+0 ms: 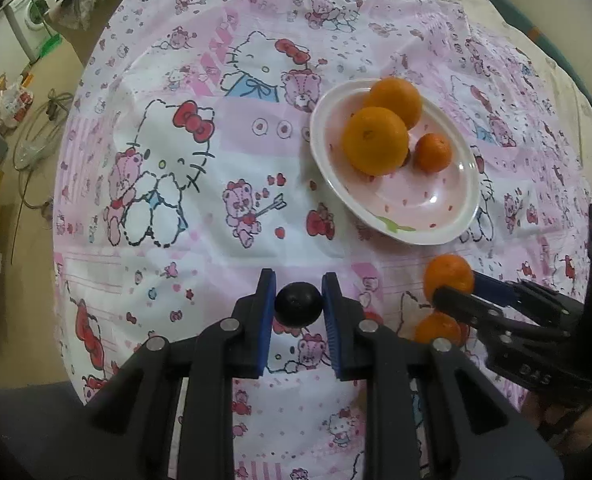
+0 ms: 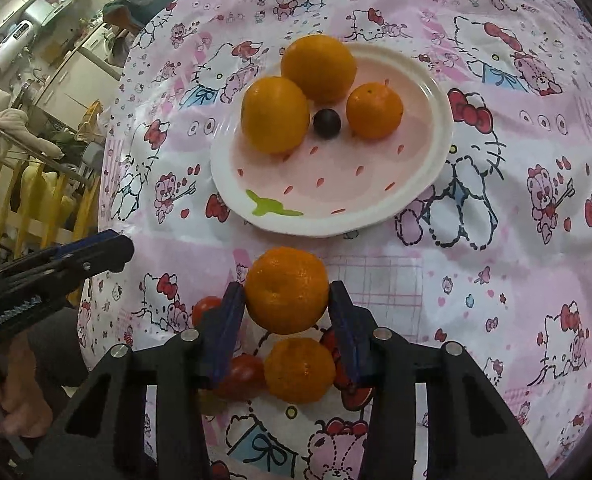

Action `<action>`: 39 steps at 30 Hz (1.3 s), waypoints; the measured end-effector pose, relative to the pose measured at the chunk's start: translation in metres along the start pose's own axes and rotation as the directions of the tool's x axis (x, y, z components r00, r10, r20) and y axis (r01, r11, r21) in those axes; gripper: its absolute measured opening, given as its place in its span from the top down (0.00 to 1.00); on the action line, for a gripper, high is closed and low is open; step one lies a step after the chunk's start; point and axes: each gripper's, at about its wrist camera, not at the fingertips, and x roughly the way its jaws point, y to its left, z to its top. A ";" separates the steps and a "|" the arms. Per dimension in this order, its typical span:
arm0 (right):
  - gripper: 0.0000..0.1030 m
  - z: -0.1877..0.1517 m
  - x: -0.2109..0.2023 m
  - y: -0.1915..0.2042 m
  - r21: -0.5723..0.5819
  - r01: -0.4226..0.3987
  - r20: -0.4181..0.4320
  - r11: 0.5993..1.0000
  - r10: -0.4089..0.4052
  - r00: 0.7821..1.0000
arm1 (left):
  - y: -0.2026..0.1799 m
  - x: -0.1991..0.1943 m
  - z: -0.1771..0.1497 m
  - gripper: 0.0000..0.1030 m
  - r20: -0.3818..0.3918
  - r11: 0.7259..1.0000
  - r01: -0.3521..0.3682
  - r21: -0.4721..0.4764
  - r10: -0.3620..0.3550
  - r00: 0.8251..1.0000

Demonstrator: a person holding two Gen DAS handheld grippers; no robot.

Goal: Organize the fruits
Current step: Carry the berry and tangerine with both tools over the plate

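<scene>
left gripper (image 1: 299, 307): clamped on dark plum (image 1: 299, 305) | right gripper (image 2: 286, 300): gripping tangerine (image 2: 287, 290) | plate (image 2: 435, 152): directly ahead of both, right gripper nearer | both fruits short of plate rim

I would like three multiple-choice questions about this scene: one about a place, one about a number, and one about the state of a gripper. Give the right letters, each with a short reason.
1. Where on the plate is the dark fruit?
A) between a large orange and the small mandarin
B) on the rim
C) on top of an orange

2. How many orange-coloured fruits lie on the plate?
A) two
B) three
C) five

3. What is the state of the right hand-held gripper?
A) open above the plate
B) shut on a spoon
C) shut on a mandarin

Answers:
1 A: it sits in the gap between those two fruits.
2 B: there are two large oranges and one small mandarin.
3 C: the mandarin is squeezed between its jaws, off the plate.
</scene>
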 end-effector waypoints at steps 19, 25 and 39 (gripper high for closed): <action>0.56 -0.002 -0.087 -0.021 0.086 -0.082 0.212 0.993 0.062 0.975 | 0.003 -0.009 0.003 0.81 0.084 1.000 -0.029 0.010 0.028 0.996; 0.56 0.005 -0.118 -0.034 0.094 -0.042 0.292 0.995 0.012 0.956 | 0.005 -0.015 0.007 0.81 0.075 1.000 -0.010 0.003 0.009 0.997; 0.56 0.051 -0.125 -0.059 0.091 -0.079 0.383 0.993 0.038 0.923 | -0.007 -0.022 0.067 0.81 0.140 0.998 0.010 0.063 -0.019 0.990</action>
